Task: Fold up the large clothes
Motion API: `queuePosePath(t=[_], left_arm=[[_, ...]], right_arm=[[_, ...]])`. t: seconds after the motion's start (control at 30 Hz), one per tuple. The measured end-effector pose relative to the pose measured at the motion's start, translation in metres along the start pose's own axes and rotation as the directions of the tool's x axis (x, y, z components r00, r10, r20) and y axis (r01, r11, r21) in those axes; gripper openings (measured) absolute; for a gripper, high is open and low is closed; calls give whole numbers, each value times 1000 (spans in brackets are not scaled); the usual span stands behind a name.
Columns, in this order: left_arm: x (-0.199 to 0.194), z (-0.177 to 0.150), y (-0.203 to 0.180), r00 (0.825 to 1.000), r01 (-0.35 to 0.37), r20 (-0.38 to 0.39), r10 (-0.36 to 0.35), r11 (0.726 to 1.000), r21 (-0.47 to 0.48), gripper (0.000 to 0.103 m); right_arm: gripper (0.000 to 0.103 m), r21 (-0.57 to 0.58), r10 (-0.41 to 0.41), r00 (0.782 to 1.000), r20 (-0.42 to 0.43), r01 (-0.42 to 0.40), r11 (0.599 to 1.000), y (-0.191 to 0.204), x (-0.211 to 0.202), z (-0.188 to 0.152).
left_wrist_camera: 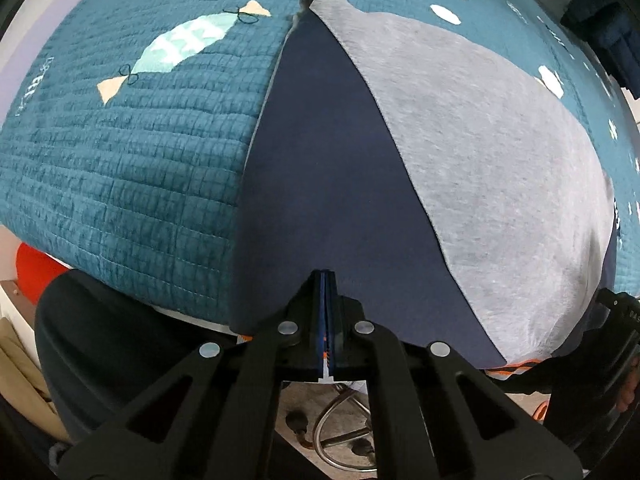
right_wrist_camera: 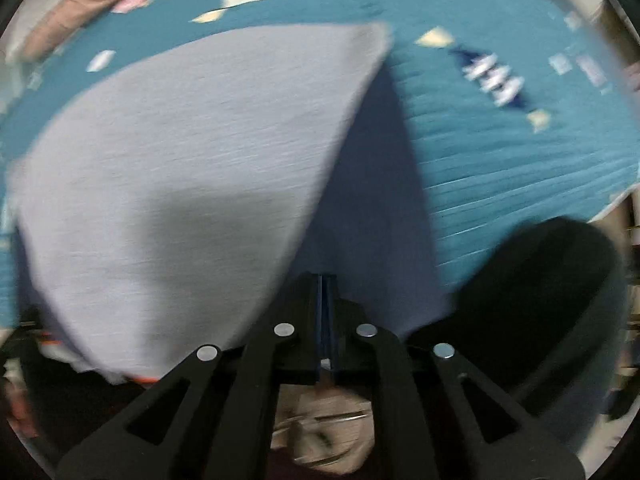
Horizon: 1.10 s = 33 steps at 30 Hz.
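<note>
The bedspread (left_wrist_camera: 132, 168) is teal quilted cloth with a slightly velvety sheen, stitched in small squares and set with flat pale patches. The garment (left_wrist_camera: 332, 184) on it is smooth matt navy cloth outside and soft, fuzzy grey fleece inside. The left gripper (left_wrist_camera: 327, 280) is matt black plastic with dull metal rivets.

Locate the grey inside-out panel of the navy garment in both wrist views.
Left wrist: the grey fleecy panel of the navy garment fills the right half, running from top centre to the lower right edge.
Right wrist: the same panel fills the left and centre, blurred.
Shared landmark: the teal quilted bedspread with candy-shaped patches; the navy strip lies between it and the grey.
</note>
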<state>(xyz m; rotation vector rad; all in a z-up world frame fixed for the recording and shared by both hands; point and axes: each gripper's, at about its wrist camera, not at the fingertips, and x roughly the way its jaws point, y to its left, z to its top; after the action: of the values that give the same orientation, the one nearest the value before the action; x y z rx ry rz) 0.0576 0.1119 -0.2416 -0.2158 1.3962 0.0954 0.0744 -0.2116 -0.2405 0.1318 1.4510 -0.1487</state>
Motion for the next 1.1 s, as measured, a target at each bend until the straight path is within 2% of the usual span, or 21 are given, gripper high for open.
queuePosePath(t=[0.03,0.1,0.23,0.3,0.43,0.57,0.6,0.7,0.93,1.03,1.1], left_arm=[[-1,0,3,1000,4,1,-3,1000,-4,3],[0,0,3,1000,4,1,-4,1000,-7,3],[-2,-1,2,1000,-11,-3,11,1000,4,3],[-6,0,-1,1000,-26,-6,26,1000,12,3],[-28,3,-23,987,-128,110,117,986,106,4],[-41,18,-41,988,-72,143,54,990,123,4],[-42,23,-47,988,-65,149,45,989,130,4],[-43,38,-68,988,-55,154,30,985,162,4],[-34,90,-129,989,11,139,-41,977,215,4],[-20,109,-145,992,41,110,-66,976,215,4],[0,121,-151,994,57,77,-73,979,194,4]], right_arm=[[0,41,35,999,-28,-34,999,-9,10,0],[0,79,94,995,-32,-91,993,-16,22,2],[0,74,76,996,-36,-74,995,-7,13,4],[6,72,115,993,-17,-114,991,-9,0,5],[6,33,163,984,70,-165,986,4,-31,16],[6,-49,219,967,129,-214,976,23,-50,45],[6,-65,225,966,131,-218,974,26,-46,58],[6,-113,250,959,134,-236,965,46,-51,71],[6,-180,288,955,72,-271,946,99,-28,110],[6,-146,321,947,-19,-320,936,112,-1,128],[3,-115,285,953,-98,-295,948,118,30,138]])
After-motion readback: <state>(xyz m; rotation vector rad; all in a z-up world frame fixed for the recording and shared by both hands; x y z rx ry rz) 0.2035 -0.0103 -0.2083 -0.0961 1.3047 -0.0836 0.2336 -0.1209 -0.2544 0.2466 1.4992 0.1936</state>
